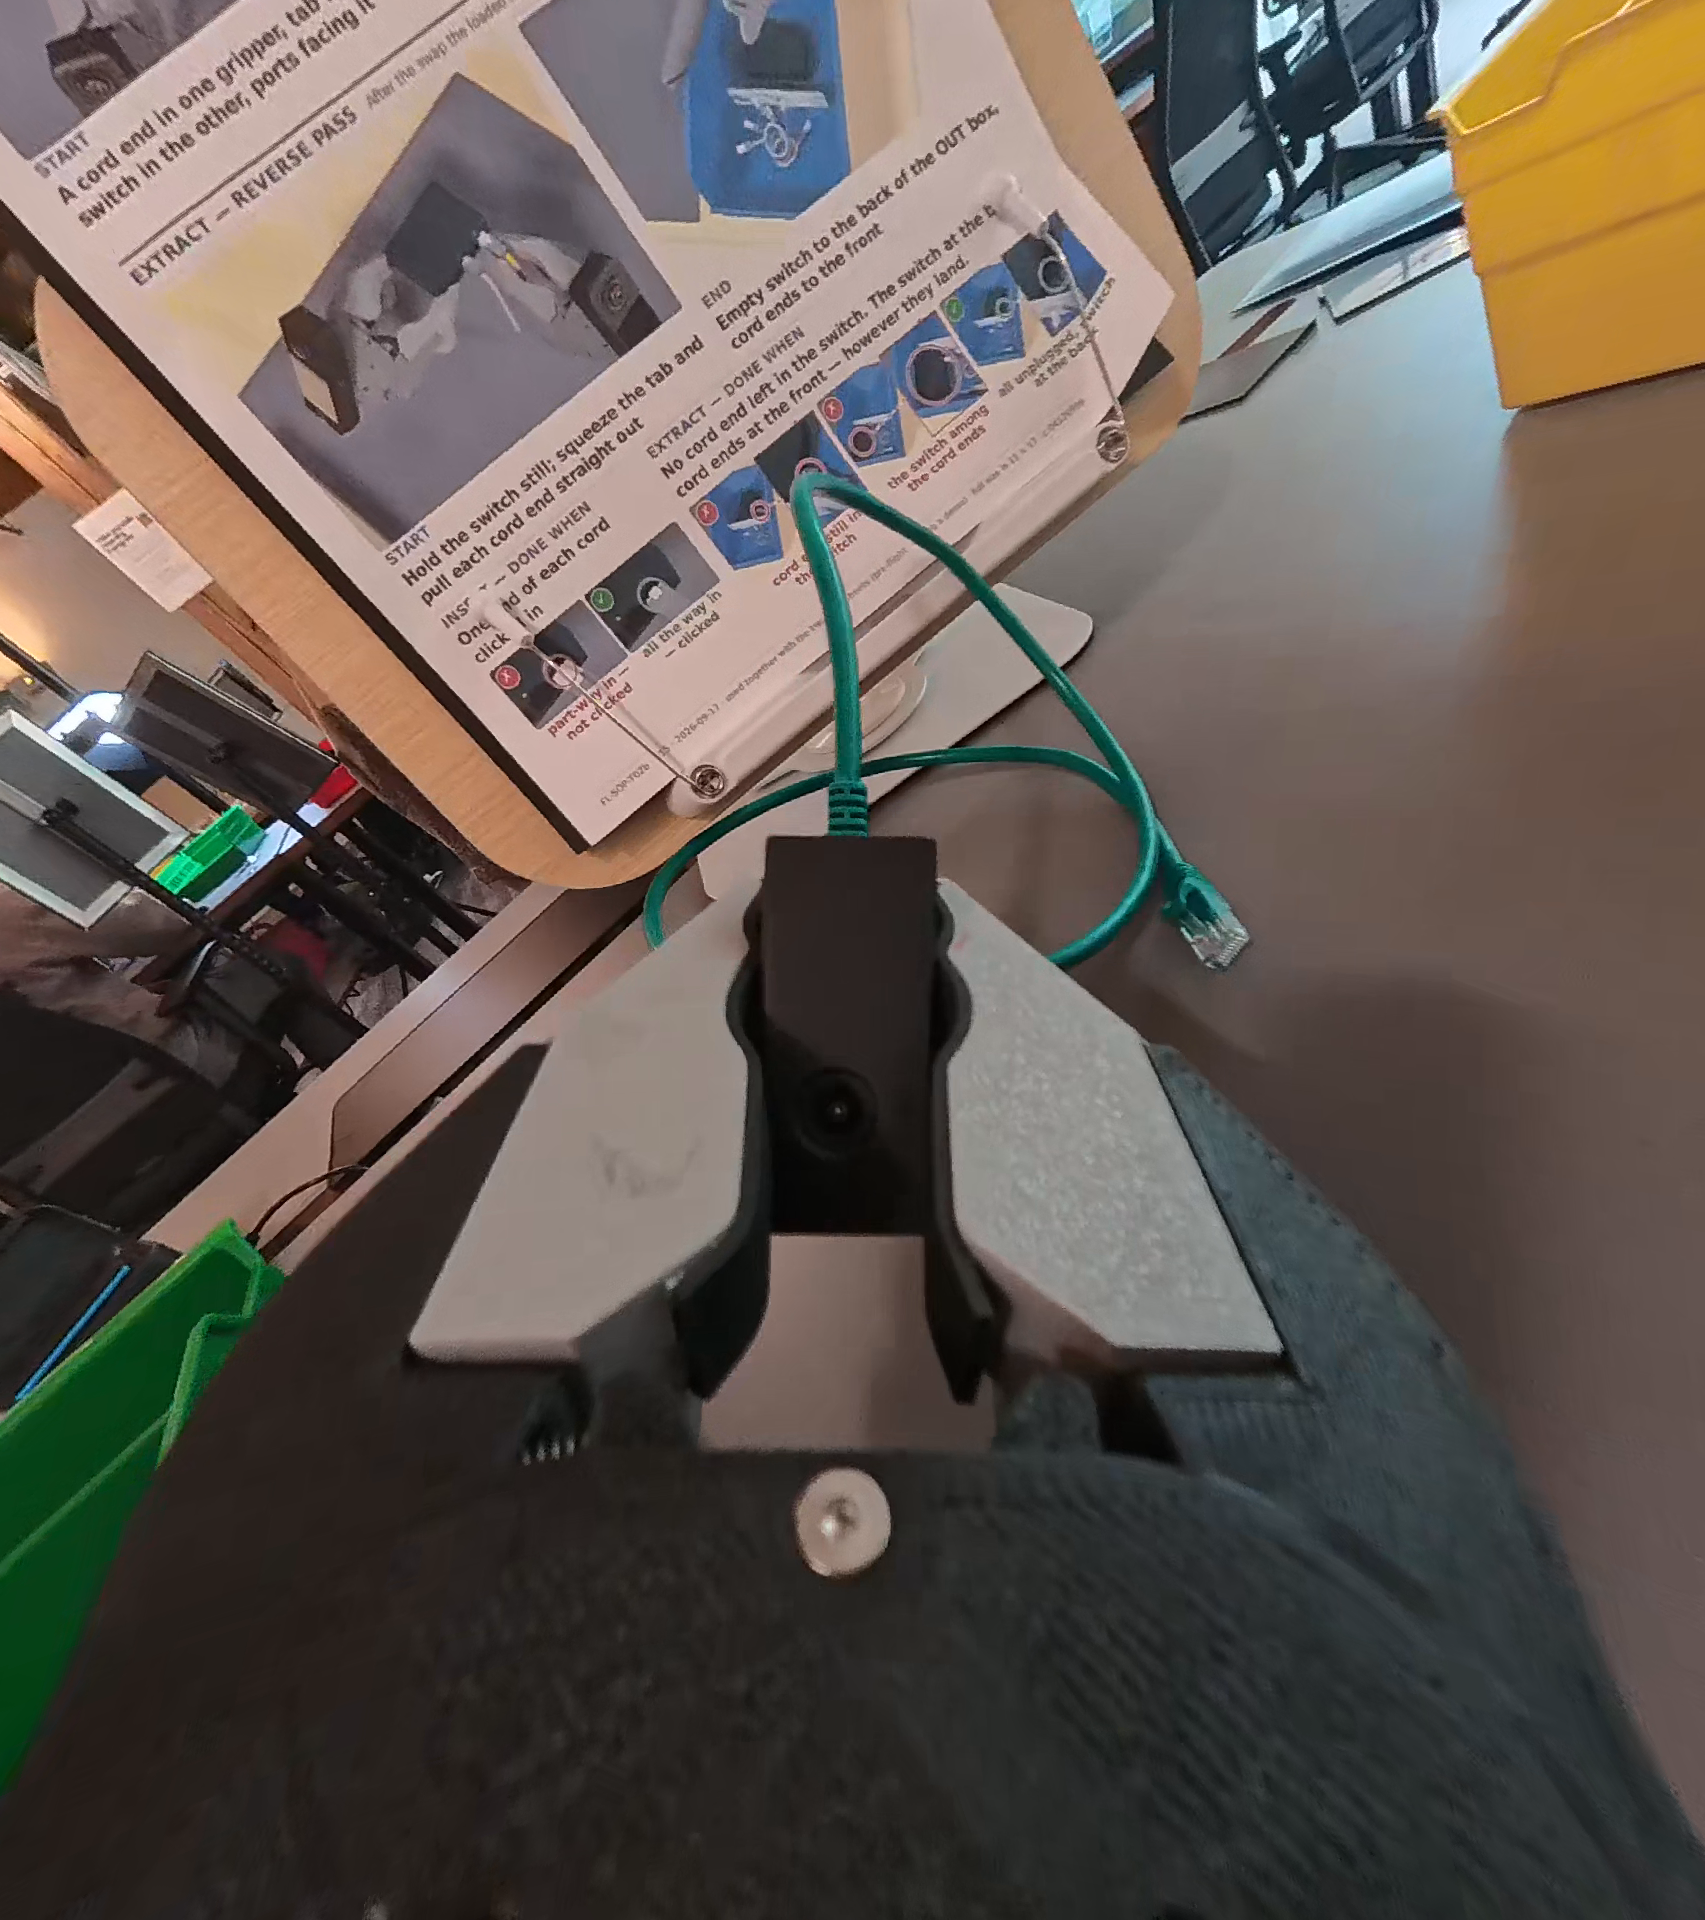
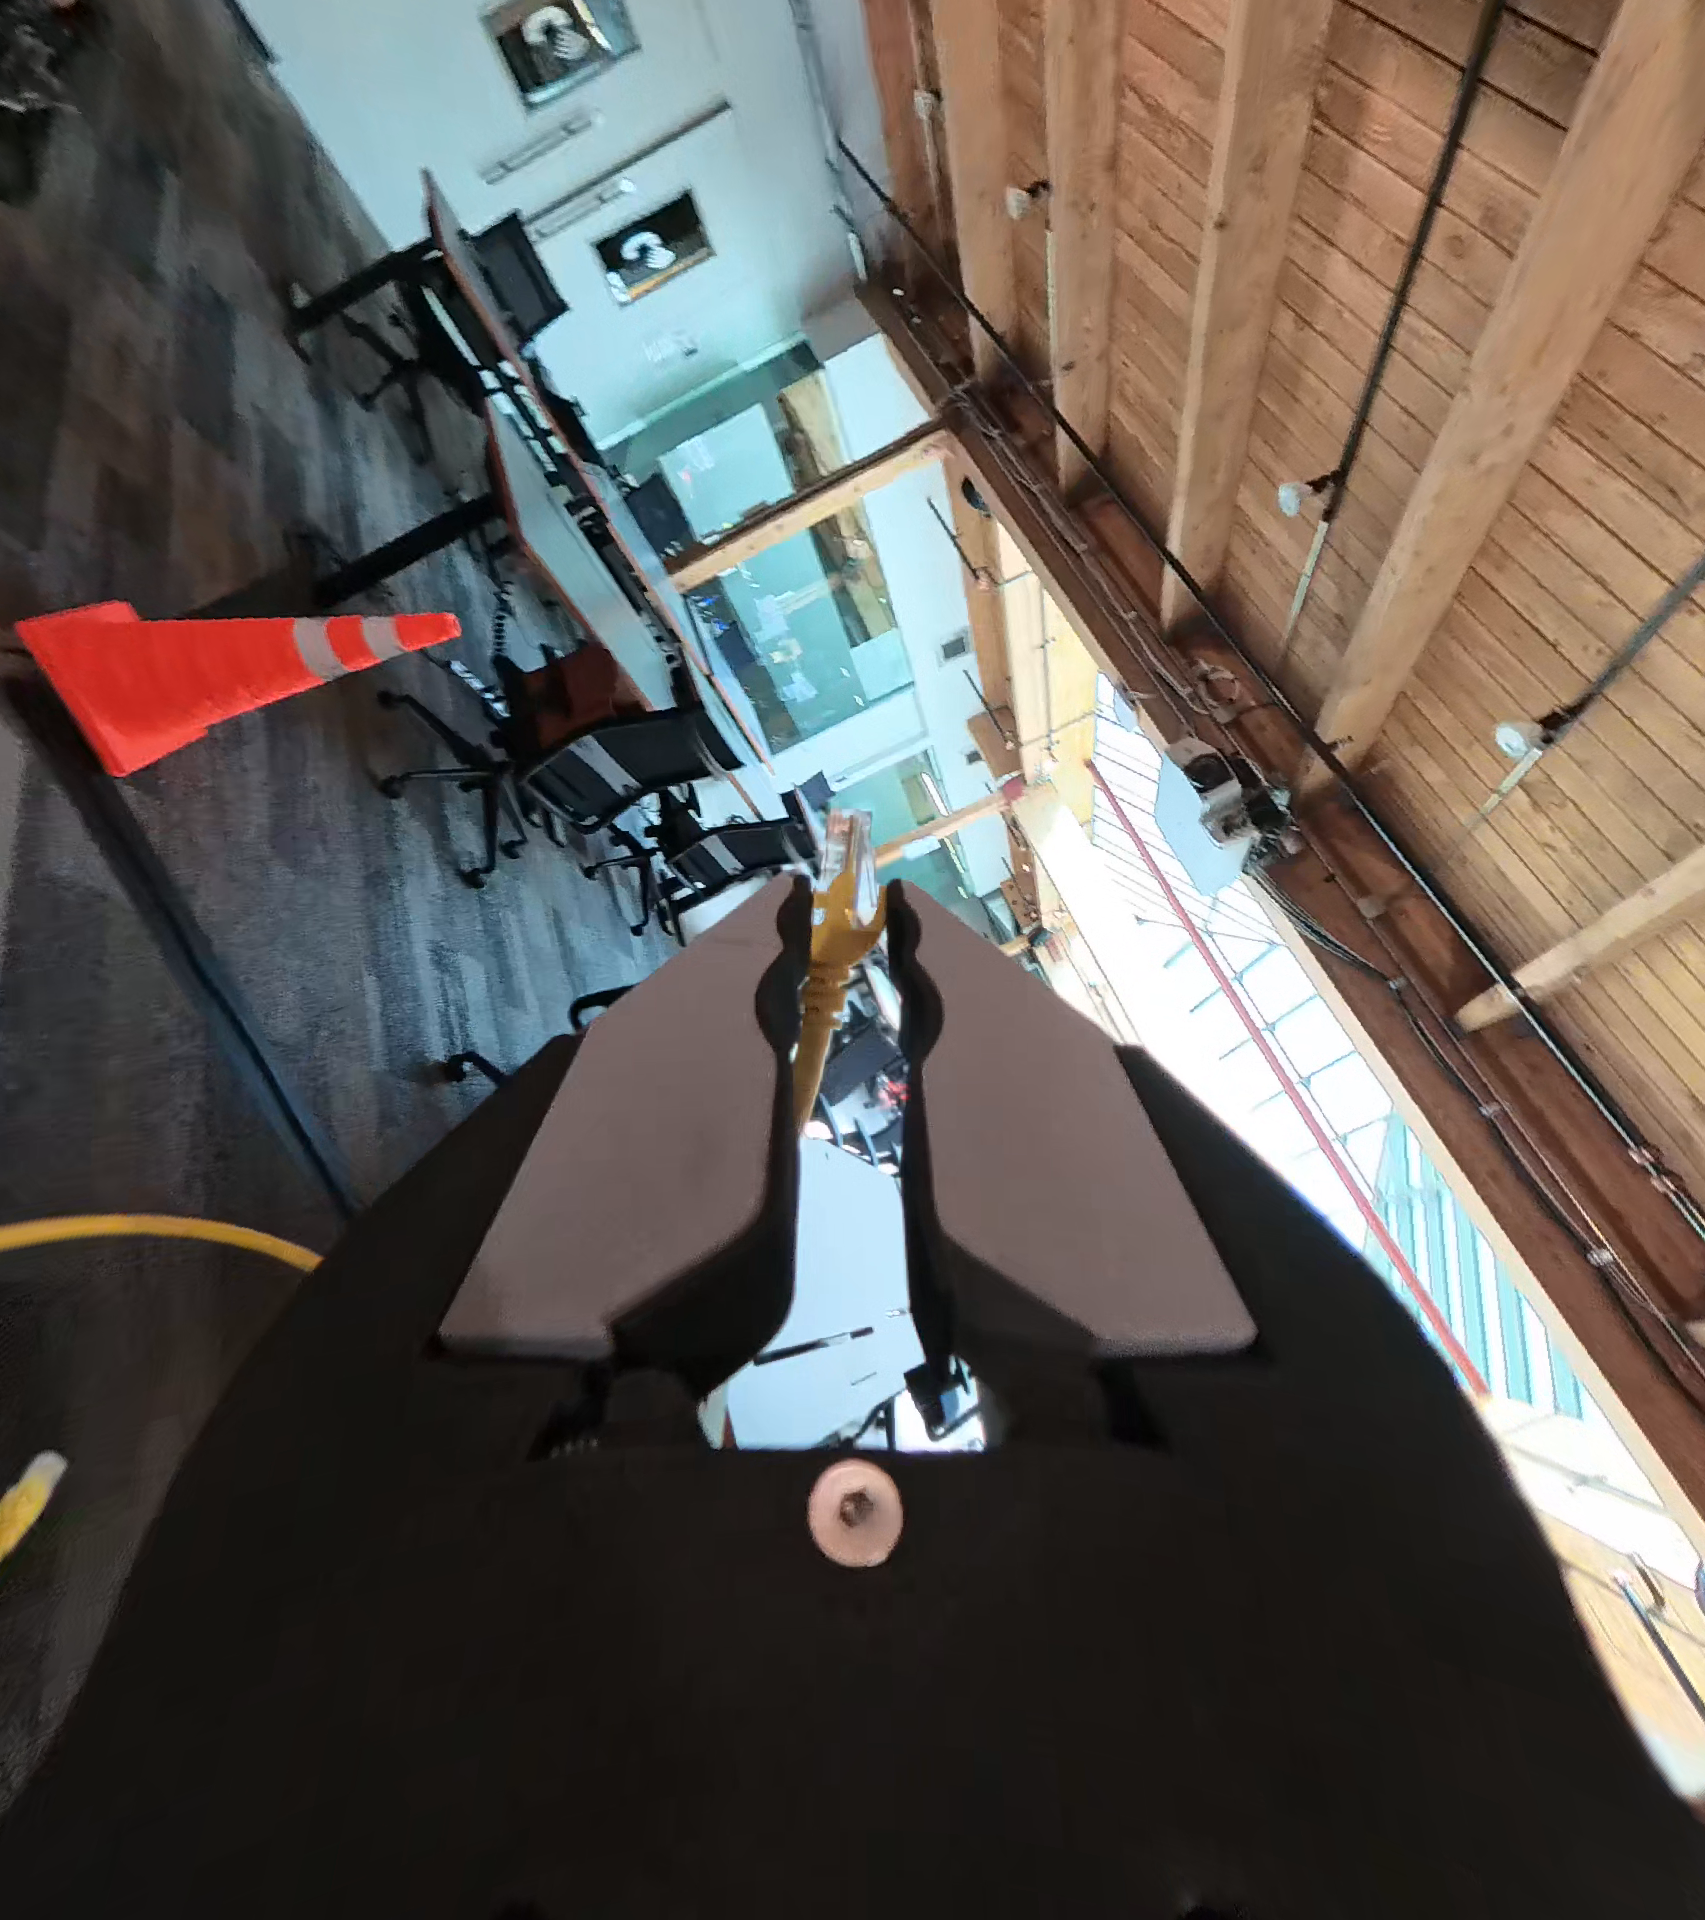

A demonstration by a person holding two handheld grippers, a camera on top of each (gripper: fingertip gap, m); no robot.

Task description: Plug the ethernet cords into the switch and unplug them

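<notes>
My left gripper [image 1: 850, 914] is shut on the black switch [image 1: 848, 997], held end-on above the brown table [image 1: 1450, 831]. A green ethernet cord [image 1: 1035, 665] is plugged into the switch's far side; it loops over the table and its free plug [image 1: 1206, 930] lies to the right. My right gripper [image 2: 843, 904] is shut on a yellow cord's plug [image 2: 846, 883], whose clear tip sticks out past the fingertips. It is lifted and tilted toward the room and ceiling. The yellow cord [image 2: 100, 1236] arcs at lower left, and its other plug [image 2: 22, 1507] hangs there.
An instruction sheet on a wooden board [image 1: 619, 416] stands on a stand just behind the switch. Yellow bins [image 1: 1637, 208] sit at the table's far right. A green bin [image 1: 79, 1507] is at lower left. An orange cone [image 2: 224, 665], desks and chairs stand in the room. Left tips to right tips: about 70 cm.
</notes>
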